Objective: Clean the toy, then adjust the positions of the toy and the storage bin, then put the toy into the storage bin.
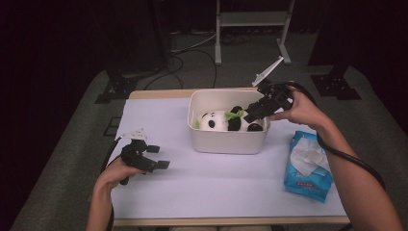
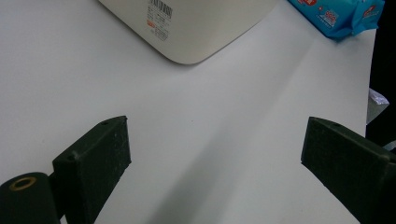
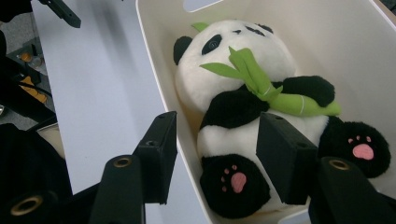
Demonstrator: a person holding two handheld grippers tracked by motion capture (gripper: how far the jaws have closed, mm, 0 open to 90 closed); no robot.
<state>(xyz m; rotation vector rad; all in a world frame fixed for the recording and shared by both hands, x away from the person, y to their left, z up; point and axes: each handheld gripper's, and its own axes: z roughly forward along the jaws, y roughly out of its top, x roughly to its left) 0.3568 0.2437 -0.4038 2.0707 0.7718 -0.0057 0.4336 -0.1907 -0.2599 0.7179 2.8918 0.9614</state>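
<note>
A panda plush [image 1: 219, 120] holding a green bamboo stalk lies on its back inside a cream plastic bin [image 1: 228, 142] at the table's middle. My right gripper [image 1: 255, 115] hovers open over the bin's right end. In the right gripper view one jaw stands above the panda [image 3: 243, 88] at its belly and the other hangs over the bin's wall [image 3: 159, 88], with nothing gripped by the right gripper [image 3: 217, 154]. My left gripper [image 1: 156, 156] is held open low over the table, well left of the bin. In the left gripper view the left gripper [image 2: 215, 158] has bare table between its jaws.
A blue pack of wet wipes [image 1: 308, 166] lies on the table right of the bin, under my right forearm; the pack [image 2: 336, 16] also appears past the bin [image 2: 196, 28]. The white table [image 1: 159, 192] has open room at front and left. Stands and cables lie on the floor beyond.
</note>
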